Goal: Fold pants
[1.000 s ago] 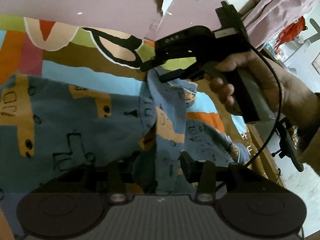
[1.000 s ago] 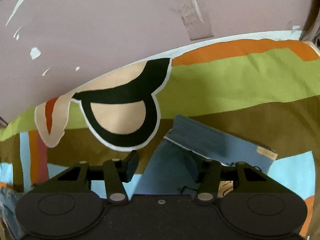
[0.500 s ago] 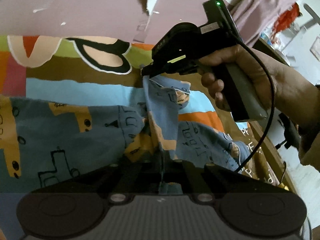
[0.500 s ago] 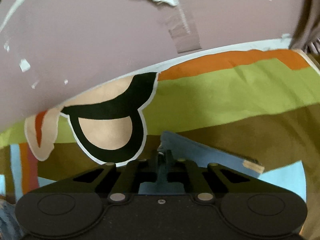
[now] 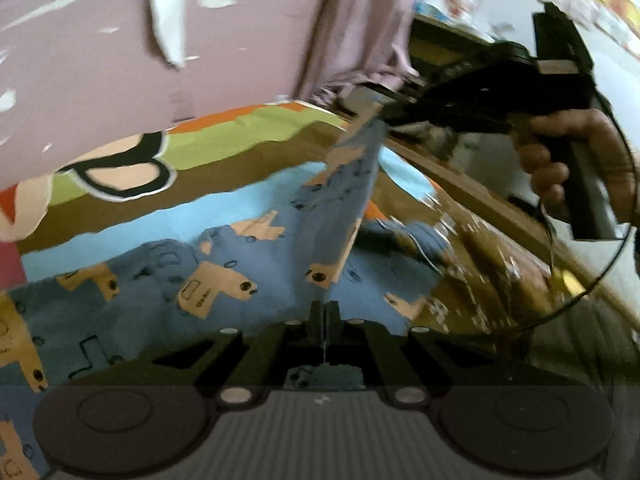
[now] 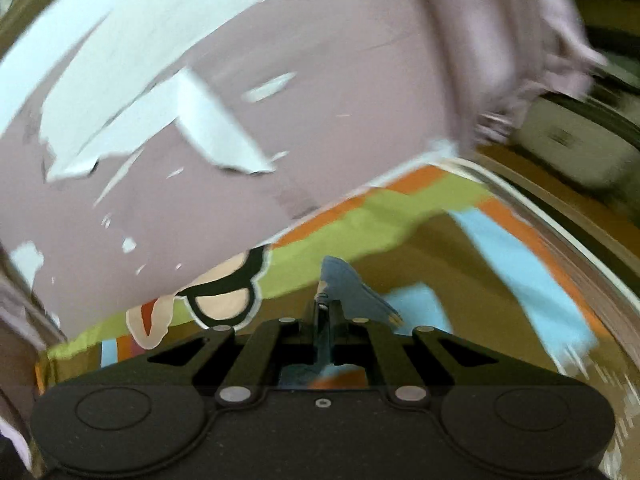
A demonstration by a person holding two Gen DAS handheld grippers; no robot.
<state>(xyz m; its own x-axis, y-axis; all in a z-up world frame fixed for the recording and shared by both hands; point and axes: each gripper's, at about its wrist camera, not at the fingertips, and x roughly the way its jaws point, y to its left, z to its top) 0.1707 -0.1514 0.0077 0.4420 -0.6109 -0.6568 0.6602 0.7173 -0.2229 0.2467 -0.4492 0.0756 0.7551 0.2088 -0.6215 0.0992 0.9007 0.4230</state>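
The blue printed pants (image 5: 248,276) lay across the striped bedsheet (image 5: 224,148), one edge raised taut between both tongs. Left tongs (image 5: 325,312) pinched its near end; right tongs (image 5: 384,116) gripped the far end (long axis running away, up-right).
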